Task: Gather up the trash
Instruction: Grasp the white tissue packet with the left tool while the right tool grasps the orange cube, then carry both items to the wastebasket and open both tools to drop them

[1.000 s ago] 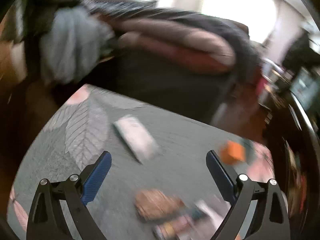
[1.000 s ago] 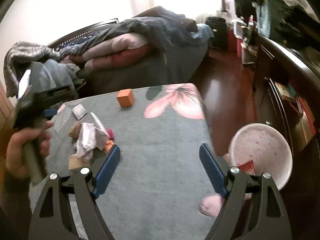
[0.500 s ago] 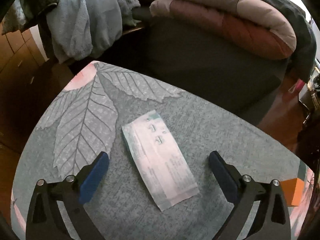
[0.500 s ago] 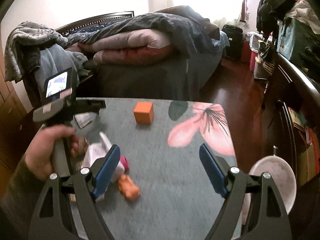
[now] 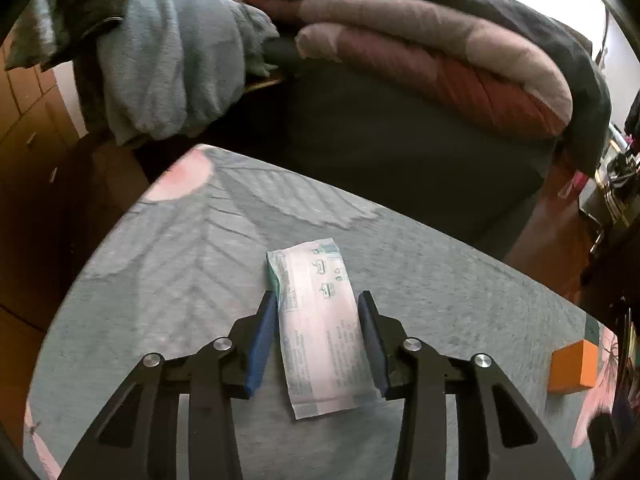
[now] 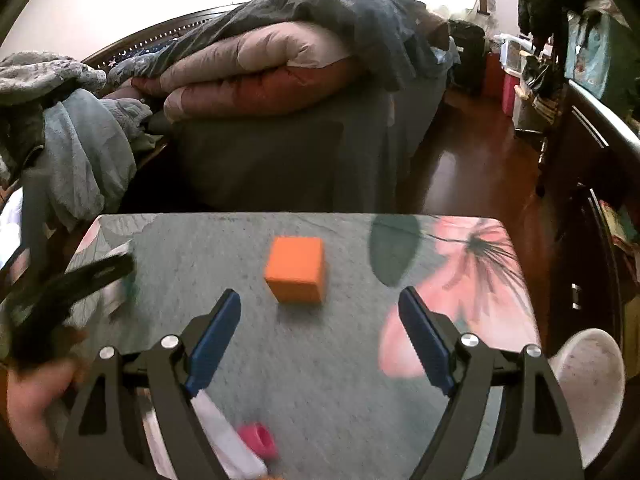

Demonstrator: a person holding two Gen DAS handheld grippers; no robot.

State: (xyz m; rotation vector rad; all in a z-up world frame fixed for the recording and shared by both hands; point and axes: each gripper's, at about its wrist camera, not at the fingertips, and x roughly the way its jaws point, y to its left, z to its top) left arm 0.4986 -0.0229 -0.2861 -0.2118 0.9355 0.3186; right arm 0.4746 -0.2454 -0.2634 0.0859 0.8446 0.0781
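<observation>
A flat white and teal wrapper (image 5: 320, 320) lies on the grey flowered table (image 5: 180, 280). My left gripper (image 5: 318, 316) has its blue pads on both long edges of the wrapper, shut on it. It shows blurred at the left of the right wrist view (image 6: 80, 276). My right gripper (image 6: 320, 316) is open and empty, just short of an orange cube (image 6: 296, 274). White crumpled paper (image 6: 224, 436) and a pink cap (image 6: 260, 438) lie low between its arms.
The orange cube also shows at the right edge of the left wrist view (image 5: 572, 366). A white speckled bin (image 6: 592, 384) stands on the floor right of the table. A bed with piled quilts (image 6: 260, 76) is behind the table.
My left gripper has closed from wide open onto the wrapper's edges. My right gripper has moved forward toward the orange cube, still open.
</observation>
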